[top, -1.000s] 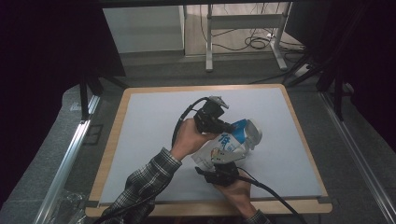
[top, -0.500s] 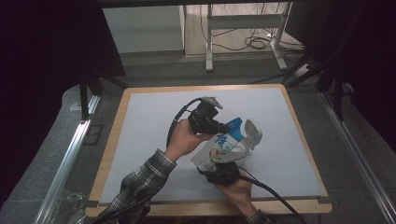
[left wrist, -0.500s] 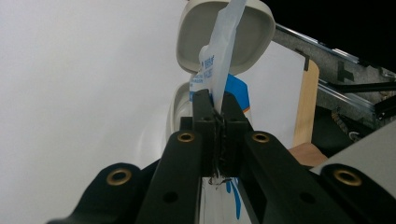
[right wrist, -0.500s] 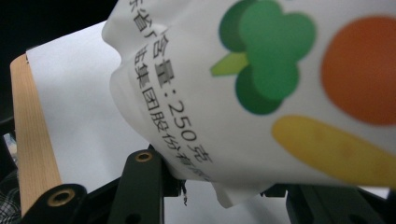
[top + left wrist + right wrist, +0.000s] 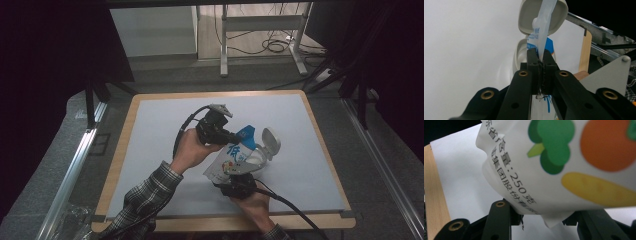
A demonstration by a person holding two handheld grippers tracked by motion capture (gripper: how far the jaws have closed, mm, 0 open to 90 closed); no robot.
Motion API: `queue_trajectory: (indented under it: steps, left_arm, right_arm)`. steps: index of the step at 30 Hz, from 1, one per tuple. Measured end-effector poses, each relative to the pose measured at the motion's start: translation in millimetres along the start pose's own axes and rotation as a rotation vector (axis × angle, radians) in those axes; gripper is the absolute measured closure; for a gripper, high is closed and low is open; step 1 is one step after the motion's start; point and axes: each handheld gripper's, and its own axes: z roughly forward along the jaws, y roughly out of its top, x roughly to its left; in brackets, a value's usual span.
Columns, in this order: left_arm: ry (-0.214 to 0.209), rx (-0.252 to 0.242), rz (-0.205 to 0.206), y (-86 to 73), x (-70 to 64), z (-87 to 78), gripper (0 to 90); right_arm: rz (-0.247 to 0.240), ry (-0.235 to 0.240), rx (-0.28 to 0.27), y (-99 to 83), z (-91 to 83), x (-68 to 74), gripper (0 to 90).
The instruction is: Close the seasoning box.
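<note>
- Mid-table, slightly near of centre: white-and-blue pouch (image 5: 239, 157) held up off the white mat (image 5: 160, 125) between both grippers.
- Left gripper (image 5: 235, 136) pinching the pouch's top edge; in the left gripper view jaws pressed together on the thin flat seam (image 5: 541, 60).
- Right gripper (image 5: 240, 172) at the pouch's near lower end; in the right gripper view the printed pouch face (image 5: 564, 162) bulges over the jaws. Contact point hidden, so cannot tell if clamped or just cradling.
- Pale flip-lid container (image 5: 269, 145) just right of the pouch, lid swung open; in the left gripper view sits right behind the pouch top (image 5: 541, 17), empty inside as far as visible.
- Step in hand, by the look of it: pouch gripped at both ends, lined up toward the open container — either for tearing open or for tipping in. Seal not visibly torn yet.
- Next move likely needs: firm hold at the low end, top pinch kept on the seam, mouth brought over the container opening without knocking the lid.
- Room: mat bare to the left, far and right; wooden table edge (image 5: 220, 222) close behind the right hand (image 5: 252, 205), so little room on the near side. Best to work toward far or right.
- Risk: thin film slipping from the left pinch; container light, may slide if nudged.
</note>
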Motion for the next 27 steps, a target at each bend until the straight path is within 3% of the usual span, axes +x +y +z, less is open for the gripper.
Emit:
queue_trajectory:
  steps: [27]
  left_arm:
    - [-0.023,0.012,0.015,-4.4,-0.9,-11.1,87.9]
  right_arm:
    - [0.02,-0.041,0.03,-4.1,1.2,-7.4,60.1]
